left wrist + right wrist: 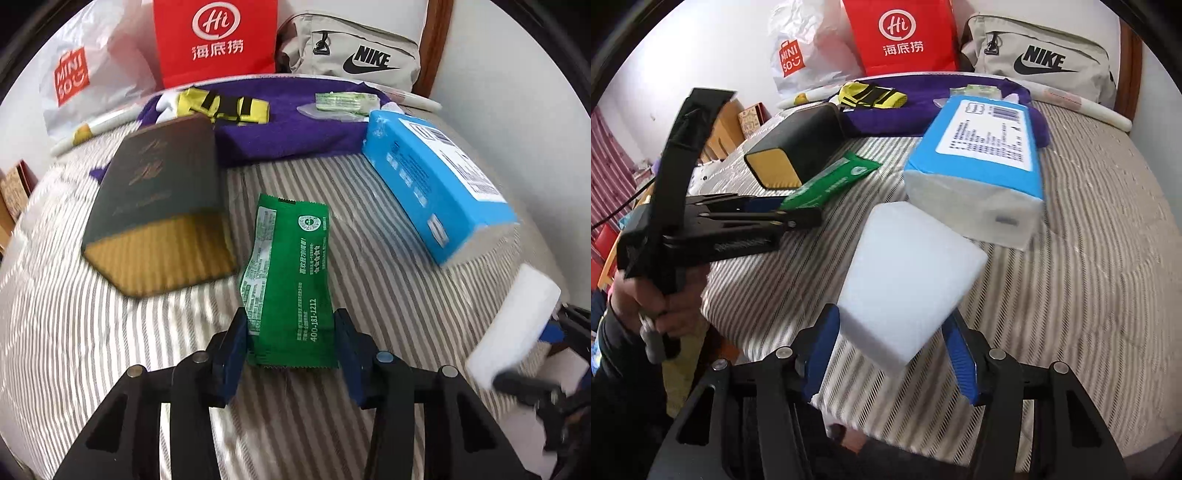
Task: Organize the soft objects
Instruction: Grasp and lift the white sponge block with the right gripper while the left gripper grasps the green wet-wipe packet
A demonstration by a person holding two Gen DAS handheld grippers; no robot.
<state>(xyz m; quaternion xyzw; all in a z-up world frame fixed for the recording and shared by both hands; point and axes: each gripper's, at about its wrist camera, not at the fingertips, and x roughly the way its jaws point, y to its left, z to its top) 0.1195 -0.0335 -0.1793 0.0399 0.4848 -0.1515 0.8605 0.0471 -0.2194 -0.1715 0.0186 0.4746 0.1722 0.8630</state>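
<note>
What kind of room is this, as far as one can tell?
Probably a bedroom in a home. The work surface is a bed with a striped sheet; a wooden headboard stands behind it, and a Nike bag and shopping bags lean against the wall.

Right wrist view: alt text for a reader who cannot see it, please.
The right gripper grips a white foam block above a striped bed. Beyond lie a blue tissue pack and, at left, the left gripper clamping a green sachet.
</note>
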